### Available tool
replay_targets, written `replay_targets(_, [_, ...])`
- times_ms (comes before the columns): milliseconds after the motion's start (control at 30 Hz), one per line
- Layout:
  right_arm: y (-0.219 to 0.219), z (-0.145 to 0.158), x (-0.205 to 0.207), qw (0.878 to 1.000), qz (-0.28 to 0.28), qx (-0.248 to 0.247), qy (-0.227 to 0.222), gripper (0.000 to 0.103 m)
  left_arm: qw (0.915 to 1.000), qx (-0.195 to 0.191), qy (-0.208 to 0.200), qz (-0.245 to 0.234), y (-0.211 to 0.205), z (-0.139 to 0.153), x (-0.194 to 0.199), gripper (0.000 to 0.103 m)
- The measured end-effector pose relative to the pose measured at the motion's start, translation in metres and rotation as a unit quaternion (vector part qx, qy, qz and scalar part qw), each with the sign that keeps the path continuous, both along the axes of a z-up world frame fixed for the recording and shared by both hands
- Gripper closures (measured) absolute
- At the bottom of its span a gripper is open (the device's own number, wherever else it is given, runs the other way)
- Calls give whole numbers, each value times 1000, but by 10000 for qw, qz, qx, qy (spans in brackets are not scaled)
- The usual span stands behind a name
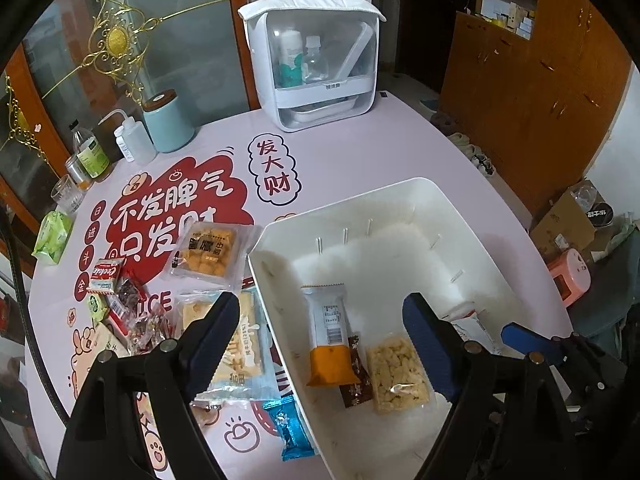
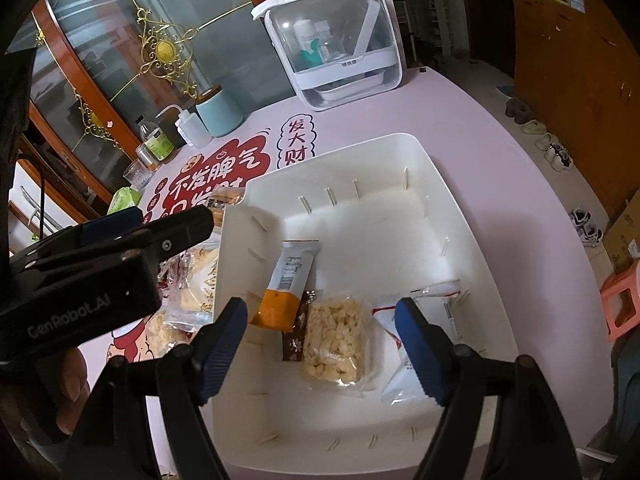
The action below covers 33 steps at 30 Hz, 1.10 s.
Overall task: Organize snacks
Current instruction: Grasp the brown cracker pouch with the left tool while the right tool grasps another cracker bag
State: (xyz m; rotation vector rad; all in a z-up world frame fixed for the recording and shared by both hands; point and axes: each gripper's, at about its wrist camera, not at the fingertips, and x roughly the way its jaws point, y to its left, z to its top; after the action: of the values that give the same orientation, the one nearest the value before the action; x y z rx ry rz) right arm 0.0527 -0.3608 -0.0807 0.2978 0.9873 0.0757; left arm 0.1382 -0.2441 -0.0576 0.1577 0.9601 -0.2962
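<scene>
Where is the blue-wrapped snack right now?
In the left wrist view the blue-wrapped snack lies on the pink table, outside the white bin, against its near-left corner, below the cracker packet.

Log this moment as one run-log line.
left gripper: open, empty | right gripper: open, empty | white plastic bin: four snack packets inside | more snacks left of bin

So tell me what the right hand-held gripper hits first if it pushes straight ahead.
Likely the puffed-rice snack bar lying in the white bin; the open right hand-held gripper points down at it, though depth is uncertain.
</scene>
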Motion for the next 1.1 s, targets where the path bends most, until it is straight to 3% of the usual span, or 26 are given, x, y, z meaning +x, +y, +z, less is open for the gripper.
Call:
replay_targets(300, [15, 11, -16, 9998, -181, -49, -98, 26, 9997, -16, -251, -83, 21, 19, -25, 20])
replay_targets(533, [35, 25, -25, 9987, -403, -155, -259, 26, 9986, -70, -519, -62, 59, 37, -43, 20])
replay_targets(833, [96, 51, -22, 9969, -411, -429, -516, 26, 9945, -86, -962, 414, 160, 63, -47, 18])
replay_targets(1100, [165, 56, -7, 9967, -116, -679, -422, 26, 9874, -154, -1178, 1048, 270, 69, -33, 15])
